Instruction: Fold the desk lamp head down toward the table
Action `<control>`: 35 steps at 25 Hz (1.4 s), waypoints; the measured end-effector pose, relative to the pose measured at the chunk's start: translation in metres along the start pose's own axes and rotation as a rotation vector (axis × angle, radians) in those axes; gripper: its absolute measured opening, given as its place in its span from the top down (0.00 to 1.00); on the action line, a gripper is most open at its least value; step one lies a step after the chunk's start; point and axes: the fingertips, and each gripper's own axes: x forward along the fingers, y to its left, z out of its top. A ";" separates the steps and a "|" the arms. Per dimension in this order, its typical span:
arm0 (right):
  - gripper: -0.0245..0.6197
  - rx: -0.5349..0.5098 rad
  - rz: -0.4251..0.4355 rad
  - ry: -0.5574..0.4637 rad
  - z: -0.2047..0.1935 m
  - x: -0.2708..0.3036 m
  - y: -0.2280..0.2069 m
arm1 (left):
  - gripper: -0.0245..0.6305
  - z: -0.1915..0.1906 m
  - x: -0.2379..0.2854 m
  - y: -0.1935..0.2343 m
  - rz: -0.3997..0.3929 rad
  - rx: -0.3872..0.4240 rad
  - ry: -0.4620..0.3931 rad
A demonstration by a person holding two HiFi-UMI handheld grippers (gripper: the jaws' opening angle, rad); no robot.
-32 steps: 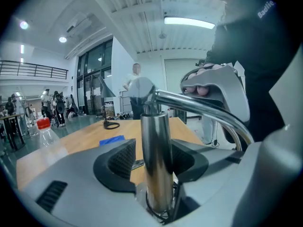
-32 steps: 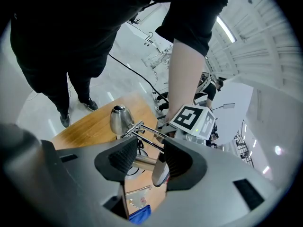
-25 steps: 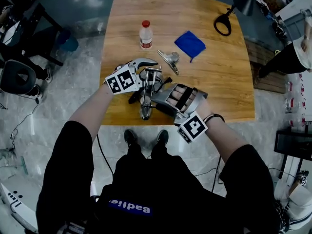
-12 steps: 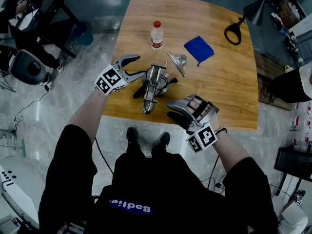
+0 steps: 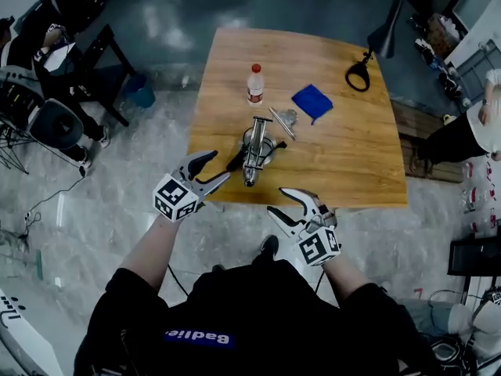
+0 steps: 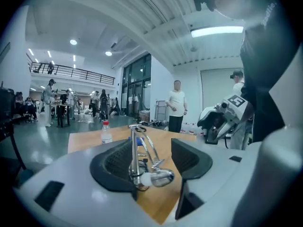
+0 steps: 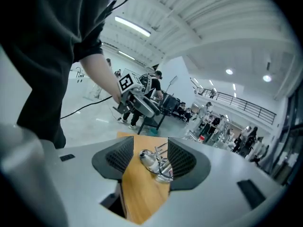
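Lying just ahead of the wide-open, empty left gripper [image 5: 212, 170] and right gripper [image 5: 278, 202], the shiny chrome folding desk lamp [image 5: 253, 144] looks rigid, slippery and fairly light, best pinched across its thin arm bars.

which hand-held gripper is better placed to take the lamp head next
Left, probably. The left hand-held gripper is open beside the table edge, nearer the lamp head; the right hand-held gripper, also open, sits farther back off the table.
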 end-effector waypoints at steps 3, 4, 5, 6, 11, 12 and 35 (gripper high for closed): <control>0.64 0.127 -0.053 0.016 0.022 -0.013 0.030 | 0.56 0.012 -0.033 -0.050 -0.047 -0.044 -0.045; 0.64 0.180 -0.073 0.014 0.030 -0.018 0.041 | 0.56 0.017 -0.045 -0.067 -0.067 -0.053 -0.059; 0.64 0.231 -0.092 0.008 0.038 -0.021 0.050 | 0.56 0.021 -0.057 -0.083 -0.087 -0.060 -0.072; 0.64 0.282 -0.108 -0.004 0.044 -0.023 0.058 | 0.56 0.024 -0.068 -0.097 -0.105 -0.068 -0.084; 0.64 0.551 -0.121 -0.107 0.074 -0.047 0.082 | 0.63 0.047 -0.110 -0.157 -0.157 -0.126 -0.143; 0.65 0.592 -0.113 -0.142 0.082 -0.056 0.084 | 0.66 0.055 -0.116 -0.169 -0.160 -0.125 -0.155; 0.95 0.730 0.060 -0.491 0.169 -0.170 0.100 | 0.95 0.122 -0.140 -0.312 -0.100 -0.147 -0.258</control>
